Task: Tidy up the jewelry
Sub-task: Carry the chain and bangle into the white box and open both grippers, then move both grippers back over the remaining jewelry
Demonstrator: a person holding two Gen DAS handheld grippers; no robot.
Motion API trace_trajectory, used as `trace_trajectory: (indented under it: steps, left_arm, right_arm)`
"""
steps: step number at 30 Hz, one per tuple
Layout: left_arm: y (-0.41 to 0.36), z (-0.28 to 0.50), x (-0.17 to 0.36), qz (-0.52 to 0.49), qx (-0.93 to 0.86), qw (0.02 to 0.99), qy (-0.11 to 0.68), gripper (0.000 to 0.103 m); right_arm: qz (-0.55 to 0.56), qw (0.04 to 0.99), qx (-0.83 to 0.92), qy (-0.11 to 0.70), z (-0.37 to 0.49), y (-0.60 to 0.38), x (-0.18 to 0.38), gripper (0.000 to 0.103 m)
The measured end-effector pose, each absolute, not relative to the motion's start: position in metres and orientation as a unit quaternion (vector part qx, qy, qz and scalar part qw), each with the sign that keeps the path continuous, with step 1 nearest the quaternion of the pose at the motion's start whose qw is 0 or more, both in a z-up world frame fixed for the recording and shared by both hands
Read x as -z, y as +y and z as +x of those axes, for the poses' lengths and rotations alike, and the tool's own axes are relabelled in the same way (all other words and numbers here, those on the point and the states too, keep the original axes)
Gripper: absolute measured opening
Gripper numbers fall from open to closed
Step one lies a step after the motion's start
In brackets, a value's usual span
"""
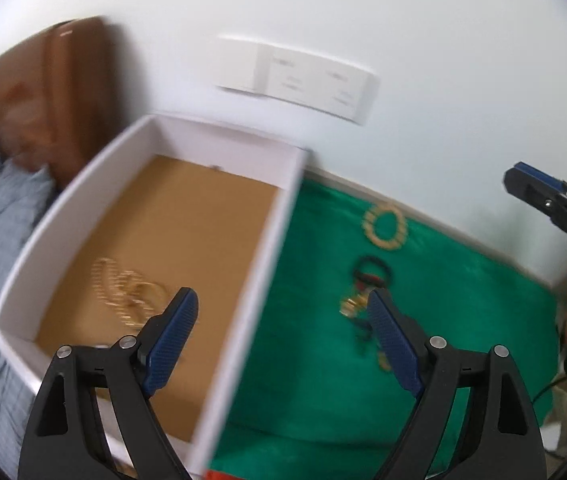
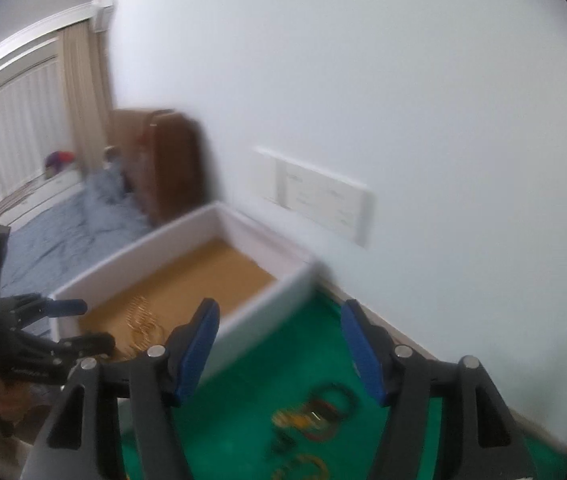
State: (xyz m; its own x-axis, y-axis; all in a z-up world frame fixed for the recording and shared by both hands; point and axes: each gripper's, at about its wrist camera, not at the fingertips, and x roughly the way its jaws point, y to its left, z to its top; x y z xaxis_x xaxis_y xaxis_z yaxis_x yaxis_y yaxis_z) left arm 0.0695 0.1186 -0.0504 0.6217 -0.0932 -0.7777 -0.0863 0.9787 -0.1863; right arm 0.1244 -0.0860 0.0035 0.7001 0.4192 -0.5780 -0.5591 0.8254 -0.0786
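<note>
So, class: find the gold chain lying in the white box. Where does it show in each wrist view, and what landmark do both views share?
Left wrist view: the gold chain lies lower left, on the brown floor of the white box, just beyond the left gripper.
Right wrist view: the gold chain lies lower left, at the near end of the white box.
Shared landmark: the white wall socket panel above the box.
</note>
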Motion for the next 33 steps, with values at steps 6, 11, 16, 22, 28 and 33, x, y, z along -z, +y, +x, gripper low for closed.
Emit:
trace_trajectory:
  steps: [6, 11, 16, 22, 28, 33]
  left_arm:
    - [0.056, 0.075, 0.075, -0.069, 0.053, 0.879, 0.469, 0.088]
    - [0.027, 0.075, 0.093, -0.051, 0.073, 0.867, 0.49, 0.088]
    - [0.013, 0.076, 0.103, -0.029, 0.08, 0.863, 0.499, 0.088]
    - [0.011, 0.081, 0.109, -0.022, 0.078, 0.86, 0.504, 0.088]
    - [0.012, 0.089, 0.118, -0.017, 0.074, 0.855, 0.513, 0.088]
    - [0.01, 0.099, 0.126, -0.019, 0.081, 0.848, 0.523, 0.087]
  right_arm:
    - [-0.118, 0.916, -0.211, 0.32, 0.097, -0.138, 0.04, 0.064]
    - [-0.119, 0.91, -0.179, 0.354, 0.077, -0.159, 0.075, 0.065]
    - [-0.105, 0.906, -0.167, 0.374, 0.072, -0.164, 0.095, 0.065]
    - [-0.097, 0.904, -0.167, 0.38, 0.071, -0.168, 0.106, 0.065]
    - [-0.085, 0.901, -0.17, 0.389, 0.079, -0.165, 0.114, 0.065]
    - [-0.082, 0.9, -0.166, 0.395, 0.081, -0.169, 0.116, 0.065]
